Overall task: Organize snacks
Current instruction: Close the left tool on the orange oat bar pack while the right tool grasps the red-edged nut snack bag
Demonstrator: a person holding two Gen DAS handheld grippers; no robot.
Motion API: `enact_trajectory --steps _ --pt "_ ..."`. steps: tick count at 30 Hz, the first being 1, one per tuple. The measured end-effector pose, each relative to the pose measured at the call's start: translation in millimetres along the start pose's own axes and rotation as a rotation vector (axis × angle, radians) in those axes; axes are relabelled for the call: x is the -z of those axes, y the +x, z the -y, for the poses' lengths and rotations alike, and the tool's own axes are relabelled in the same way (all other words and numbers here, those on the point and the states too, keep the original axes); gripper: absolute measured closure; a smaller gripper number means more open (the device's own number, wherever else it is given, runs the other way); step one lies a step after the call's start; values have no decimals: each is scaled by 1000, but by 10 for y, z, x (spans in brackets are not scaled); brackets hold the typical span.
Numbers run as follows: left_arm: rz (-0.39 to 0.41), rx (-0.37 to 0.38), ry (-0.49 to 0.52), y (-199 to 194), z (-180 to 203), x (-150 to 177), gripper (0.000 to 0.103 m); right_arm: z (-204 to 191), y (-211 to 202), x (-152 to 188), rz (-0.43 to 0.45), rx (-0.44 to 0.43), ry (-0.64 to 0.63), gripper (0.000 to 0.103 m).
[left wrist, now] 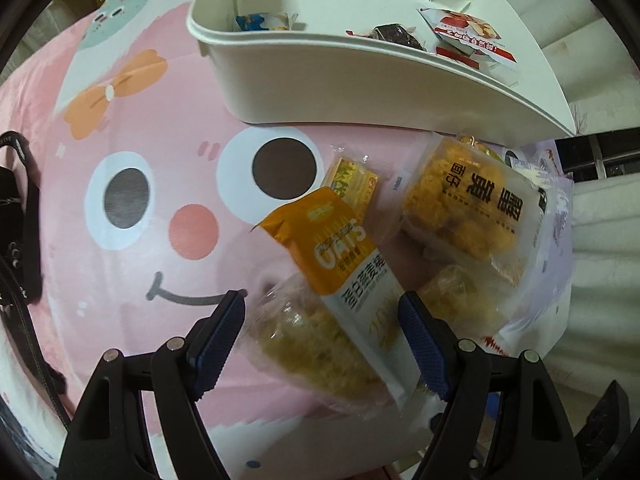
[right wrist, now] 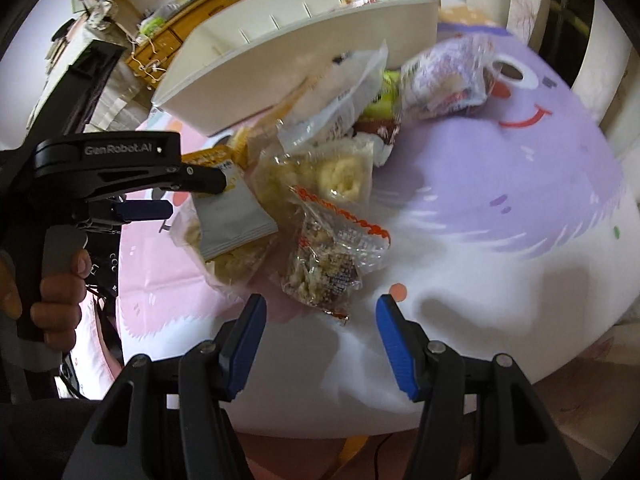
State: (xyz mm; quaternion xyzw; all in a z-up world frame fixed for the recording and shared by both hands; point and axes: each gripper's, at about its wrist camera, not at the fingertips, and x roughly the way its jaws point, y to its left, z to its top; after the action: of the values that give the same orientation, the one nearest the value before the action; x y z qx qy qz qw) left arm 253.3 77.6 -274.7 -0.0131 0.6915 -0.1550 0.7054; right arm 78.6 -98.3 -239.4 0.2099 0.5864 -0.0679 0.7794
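A pile of snack packs lies on a cartoon tablecloth in front of a white bin (left wrist: pixel 304 68). My left gripper (left wrist: pixel 322 320) is open, its jaws on either side of an orange and white oats pack (left wrist: pixel 352 264) that lies on a clear pack of yellow puffs (left wrist: pixel 316 344). In the right wrist view the left gripper (right wrist: pixel 176 192) hovers over that oats pack (right wrist: pixel 232 216). My right gripper (right wrist: pixel 320 320) is open and empty, just short of a clear nut-bar pack with an orange edge (right wrist: pixel 328 256).
The bin (right wrist: pixel 304 56) holds a few wrapped snacks (left wrist: pixel 464 36). More packs lie near it: a big yellow-puff bag (left wrist: pixel 472 208), a green-yellow bar (left wrist: pixel 352 180), a purple-white pack (right wrist: pixel 448 76). A black strap (left wrist: pixel 24 216) lies at the left edge. Shelves (right wrist: pixel 168 0) stand behind.
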Motion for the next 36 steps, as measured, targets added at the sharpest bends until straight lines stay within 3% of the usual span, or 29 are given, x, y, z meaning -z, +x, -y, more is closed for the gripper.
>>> enact_trajectory --steps 12,18,23,27,36 --pt "-5 27 -25 169 -5 -171 29 -61 278 -186 -59 23 25 46" --pt "-25 35 -52 192 -80 -197 52 -168 377 -266 -89 45 11 46" --pt "-25 38 -56 176 -99 -195 68 -252 451 -331 -99 67 -3 55" --pt "-30 39 -52 158 -79 -189 74 -264 467 -345 -98 70 4 56" --pt "-16 37 -59 -13 -173 -96 77 -269 377 -333 -84 69 -4 62"
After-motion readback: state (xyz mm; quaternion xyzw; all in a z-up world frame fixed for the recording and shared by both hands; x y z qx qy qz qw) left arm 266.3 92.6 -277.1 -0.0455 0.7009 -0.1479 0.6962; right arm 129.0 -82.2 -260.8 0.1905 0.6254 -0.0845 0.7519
